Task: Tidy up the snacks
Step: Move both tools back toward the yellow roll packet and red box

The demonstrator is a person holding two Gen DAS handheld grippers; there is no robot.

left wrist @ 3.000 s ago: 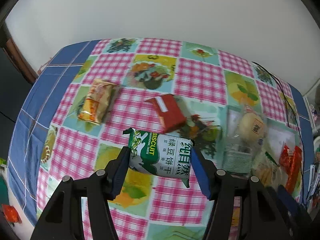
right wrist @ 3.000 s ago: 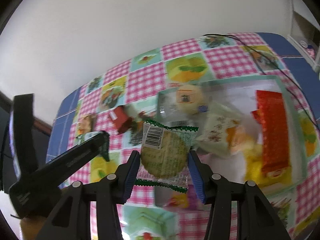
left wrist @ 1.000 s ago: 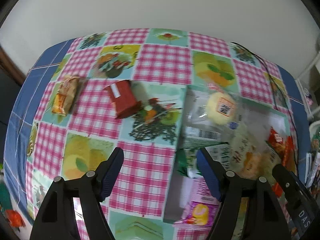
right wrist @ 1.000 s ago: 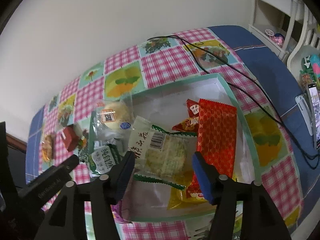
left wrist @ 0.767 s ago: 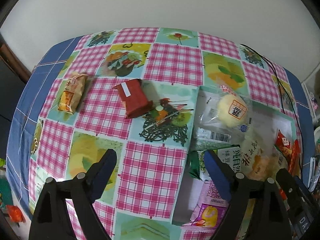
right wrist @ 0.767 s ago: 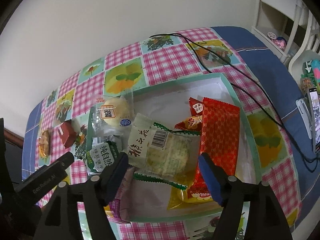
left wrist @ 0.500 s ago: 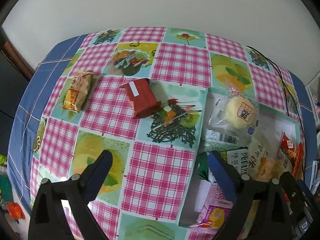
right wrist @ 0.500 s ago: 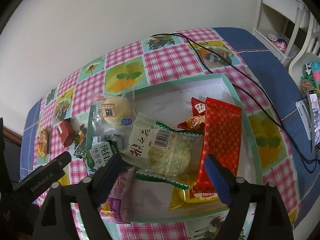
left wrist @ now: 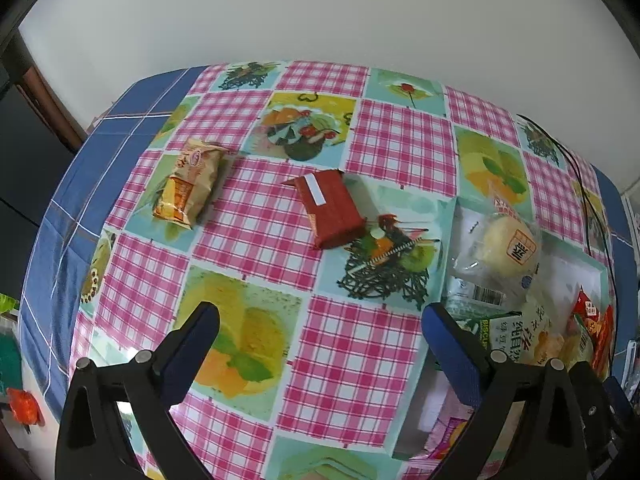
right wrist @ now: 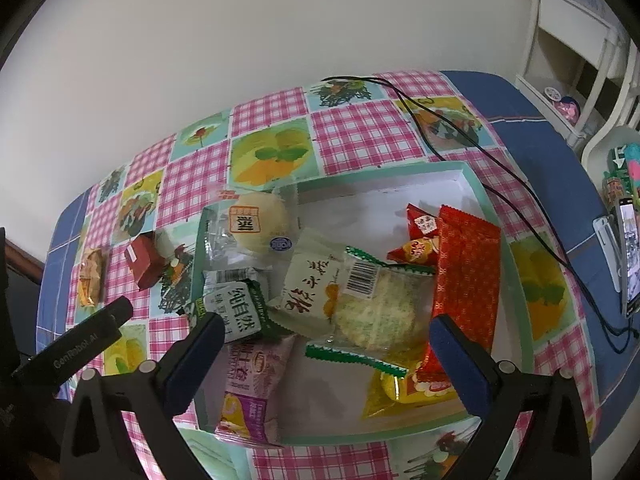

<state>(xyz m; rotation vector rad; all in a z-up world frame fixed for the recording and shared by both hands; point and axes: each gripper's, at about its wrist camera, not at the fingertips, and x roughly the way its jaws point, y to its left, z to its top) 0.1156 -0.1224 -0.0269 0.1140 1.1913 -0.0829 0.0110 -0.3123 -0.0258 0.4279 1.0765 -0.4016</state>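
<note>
Both grippers, left (left wrist: 318, 344) and right (right wrist: 324, 354), have black plastic arms, blue finger pads (right wrist: 460, 364), silver screws and white "GenRobot.AI" lettering.

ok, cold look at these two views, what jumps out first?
The shallow box on the right side of the checked tablecloth, heaped with wrappers, a long red packet along its right side. Next, two snacks lying outside it on the cloth: a dark red packet and, further left, an orange-yellow packet. Both the left tongs and right tongs are open and hold nothing.
</note>
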